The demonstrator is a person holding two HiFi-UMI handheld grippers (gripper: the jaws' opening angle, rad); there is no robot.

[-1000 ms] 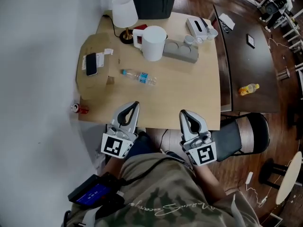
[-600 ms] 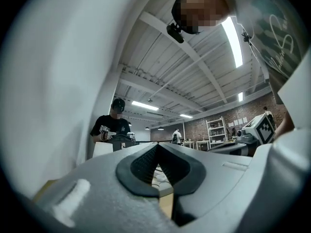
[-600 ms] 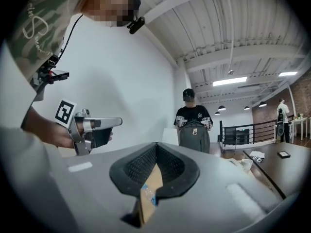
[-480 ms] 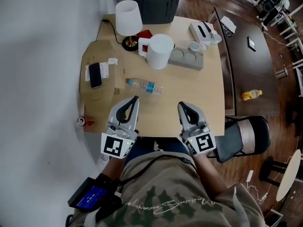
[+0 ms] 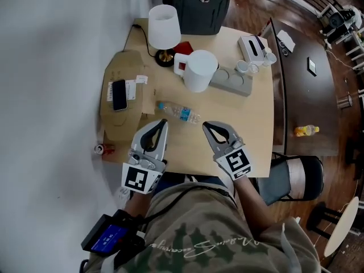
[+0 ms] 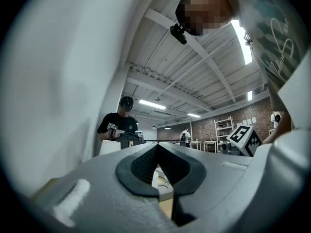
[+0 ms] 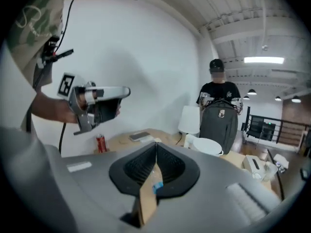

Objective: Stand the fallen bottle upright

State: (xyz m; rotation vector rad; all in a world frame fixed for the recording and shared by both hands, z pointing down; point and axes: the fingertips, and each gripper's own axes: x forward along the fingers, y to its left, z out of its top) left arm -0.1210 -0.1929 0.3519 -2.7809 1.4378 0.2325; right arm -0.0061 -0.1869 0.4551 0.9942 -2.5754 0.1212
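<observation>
- Both tongs are clenched: the left gripper [image 5: 163,123] and the right gripper [image 5: 206,124] each have their jaws pressed tip to tip, with nothing between them.
- Each gripper is held over the near part of the table [image 5: 244,135].
- The bottle [image 5: 179,112] lies on its side on the table, just beyond both tips, near the cardboard sheet [image 5: 122,73] and in front of the white jug [image 5: 199,70].

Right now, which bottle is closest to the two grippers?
The clear, blue-labelled bottle lying on the light table, just beyond the left gripper and right gripper. The yellow bottle is far right, on the dark table.
</observation>
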